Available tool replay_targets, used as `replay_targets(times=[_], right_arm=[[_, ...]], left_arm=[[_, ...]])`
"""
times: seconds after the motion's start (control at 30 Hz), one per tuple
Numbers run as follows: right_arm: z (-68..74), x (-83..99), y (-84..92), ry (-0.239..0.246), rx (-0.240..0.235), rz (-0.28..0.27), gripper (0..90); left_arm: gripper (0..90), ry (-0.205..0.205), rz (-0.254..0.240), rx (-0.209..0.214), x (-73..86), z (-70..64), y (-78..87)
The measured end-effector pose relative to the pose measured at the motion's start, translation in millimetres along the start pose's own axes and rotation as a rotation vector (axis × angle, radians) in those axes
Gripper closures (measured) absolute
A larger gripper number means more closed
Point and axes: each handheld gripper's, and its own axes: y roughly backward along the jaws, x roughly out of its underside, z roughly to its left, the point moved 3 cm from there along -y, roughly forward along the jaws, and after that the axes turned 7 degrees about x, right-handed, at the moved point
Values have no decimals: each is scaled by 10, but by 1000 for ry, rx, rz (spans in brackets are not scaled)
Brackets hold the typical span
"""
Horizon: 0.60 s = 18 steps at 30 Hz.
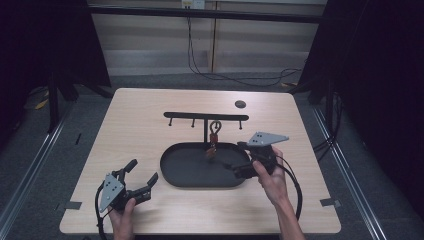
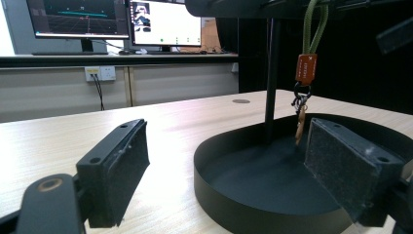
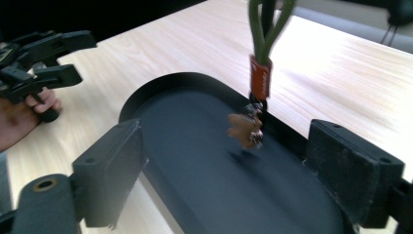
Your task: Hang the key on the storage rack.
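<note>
Keychain (image 3: 253, 105) hangs by its green loop from a hook on the black rack (image 1: 205, 116), dangling over the black tray (image 1: 170, 172). The hanging step looks done. Right gripper (image 3: 246, 161) has wide open jaws and holds nothing; the keychain dangles just ahead, between them, not touching. Next it should pull back gently. Left gripper (image 1: 141, 176) rests open and empty beside the tray.

A round dark disc (image 1: 240, 104) lies near the far edge of a light wooden table (image 1: 140, 135). Beyond it, black cables (image 1: 200, 60) hang against pale cabinets, while two lit monitors (image 2: 117, 19) stand on a counter above a wall socket (image 2: 100, 73).
</note>
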Motion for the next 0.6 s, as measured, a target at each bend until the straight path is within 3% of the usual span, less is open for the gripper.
replay_targets(times=[0.17,0.23,0.4,0.47,0.53,0.57,0.6], right_arm=[[-12,234,-11,-39,29,-71,142],[-38,374,4,-74,27,-133,143],[-51,588,-11,-80,64,-161,143],[-49,756,-22,-90,119,-207,141],[-45,807,-33,-87,144,-220,139],[-38,901,-60,-75,200,-225,139],[-38,901,-60,-75,200,-225,139]], left_arm=[[158,0,0,0,0,0,0],[158,-1,1,0,0,1,1],[158,0,0,0,0,0,0],[158,-1,1,-1,0,0,0],[158,-1,1,0,0,1,1],[158,-1,1,0,0,1,1],[158,-1,1,0,0,0,1]])
